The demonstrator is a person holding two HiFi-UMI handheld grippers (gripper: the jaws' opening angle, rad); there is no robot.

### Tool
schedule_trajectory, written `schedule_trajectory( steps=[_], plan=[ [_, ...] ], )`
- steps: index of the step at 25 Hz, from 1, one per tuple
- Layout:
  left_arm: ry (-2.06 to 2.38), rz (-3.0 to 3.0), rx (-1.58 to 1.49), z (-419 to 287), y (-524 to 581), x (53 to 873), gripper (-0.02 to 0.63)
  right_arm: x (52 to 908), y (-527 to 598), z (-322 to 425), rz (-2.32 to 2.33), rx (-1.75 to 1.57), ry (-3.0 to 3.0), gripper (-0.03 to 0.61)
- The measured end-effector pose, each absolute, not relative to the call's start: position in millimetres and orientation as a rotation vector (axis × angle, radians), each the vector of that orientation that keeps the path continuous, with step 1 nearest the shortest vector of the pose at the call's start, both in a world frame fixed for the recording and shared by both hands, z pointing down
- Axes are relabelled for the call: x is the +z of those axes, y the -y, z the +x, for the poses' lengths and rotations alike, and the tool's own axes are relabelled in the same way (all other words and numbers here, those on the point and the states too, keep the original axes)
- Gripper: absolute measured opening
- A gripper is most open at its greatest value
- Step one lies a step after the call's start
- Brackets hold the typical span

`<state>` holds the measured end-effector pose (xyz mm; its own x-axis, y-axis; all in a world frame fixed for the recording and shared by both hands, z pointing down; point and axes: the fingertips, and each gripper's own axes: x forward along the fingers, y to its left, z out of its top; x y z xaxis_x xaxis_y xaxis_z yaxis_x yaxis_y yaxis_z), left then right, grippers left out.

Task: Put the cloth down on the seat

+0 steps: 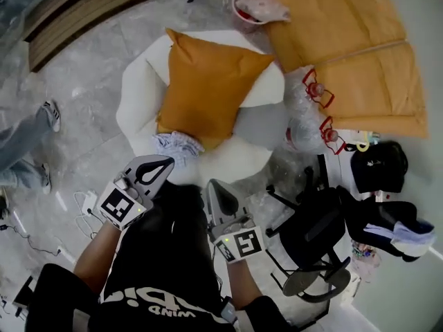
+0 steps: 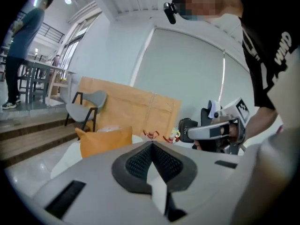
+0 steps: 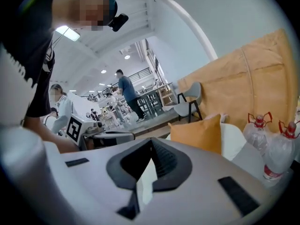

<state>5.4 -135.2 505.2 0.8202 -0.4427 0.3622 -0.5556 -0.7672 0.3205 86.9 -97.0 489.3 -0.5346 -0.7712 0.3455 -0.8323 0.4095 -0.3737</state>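
A crumpled blue-and-white cloth (image 1: 178, 146) lies on the front edge of the round white seat (image 1: 138, 88), just below an orange cushion (image 1: 208, 88) that leans on it. My left gripper (image 1: 166, 162) hovers a little short of the cloth, shut and holding nothing. My right gripper (image 1: 214, 185) is beside it, nearer my body, also shut and empty. In the left gripper view the closed jaws (image 2: 152, 144) point past the cushion (image 2: 105, 141). The right gripper view shows its pads together (image 3: 151, 142), with the cushion (image 3: 199, 132) beyond.
Two plastic water bottles (image 1: 311, 109) with red handles stand right of the seat. A black office chair (image 1: 315, 234) and a dark backpack (image 1: 377, 164) sit at the right. A large brown board (image 1: 346, 40) lies behind. A person's legs (image 1: 28, 144) and floor cables (image 1: 86, 206) are left.
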Motion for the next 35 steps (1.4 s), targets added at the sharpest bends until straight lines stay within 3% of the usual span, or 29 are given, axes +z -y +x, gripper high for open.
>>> schedule_trajectory(
  steps=[6, 14, 35],
  plan=[
    [0.753, 2.725, 0.291, 4, 131, 399, 0.006, 404, 96, 72, 1.453, 0.694, 2.652, 0.021],
    [0.729, 2.808, 0.228, 13, 103, 332, 0.006, 331, 82, 76, 1.492, 0.599, 2.737, 0.021],
    [0.786, 2.889, 0.161, 25, 116, 295, 0.006, 294, 92, 101, 1.522, 0.444, 2.758, 0.021]
  ],
)
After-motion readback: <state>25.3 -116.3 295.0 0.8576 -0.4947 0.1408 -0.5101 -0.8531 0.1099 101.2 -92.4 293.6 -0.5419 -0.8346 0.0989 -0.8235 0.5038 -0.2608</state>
